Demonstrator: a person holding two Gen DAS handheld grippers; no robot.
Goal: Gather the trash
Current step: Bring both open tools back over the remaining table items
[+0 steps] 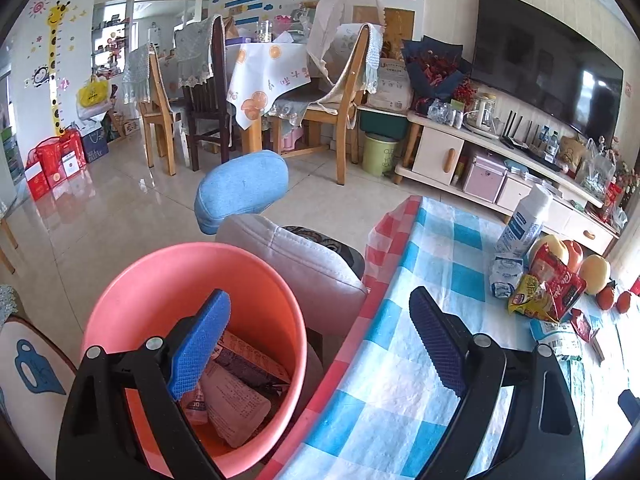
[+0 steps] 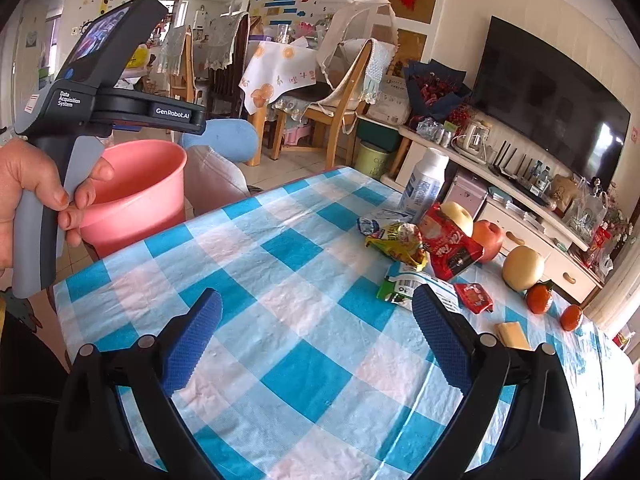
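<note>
The left gripper [image 1: 320, 344] hangs with its jaws spread wide and nothing between them, one blue pad over the pink bin [image 1: 120, 312], the other over the edge of the table. Inside the bin lie crumpled wrappers [image 1: 236, 396], pale and printed, down near the bottom. The bin stands on the floor just beside the table's corner, next to a chair with a grey cushion [image 1: 296, 256] and a blue headrest [image 1: 244, 188].

The right gripper [image 2: 316, 340] is likewise released, jaws wide and empty, above the blue-and-white checked tablecloth [image 2: 280, 320]. In its view a hand [image 2: 36, 196] grips the handle of the left gripper above the bin.

The remaining trash sits toward the far side of the table: a yellow snack bag [image 2: 400, 240], a red snack bag [image 2: 452, 244], a small red sachet [image 2: 474, 298], a green-and-white packet [image 2: 404, 286] and a crushed white carton [image 2: 384, 220]. A white bottle [image 2: 424, 184] stands upright behind them. Near these lie a red apple [image 2: 488, 238], a pale pear [image 2: 522, 268] and two tangerines [image 2: 540, 298].

Beyond the table, a low white cabinet [image 2: 528, 216] carries a dark television [image 2: 552, 100] and clutter. Further back stand wooden chairs [image 2: 336, 108] around a draped dining table [image 2: 276, 72], on a glossy tiled floor [image 1: 100, 208].
</note>
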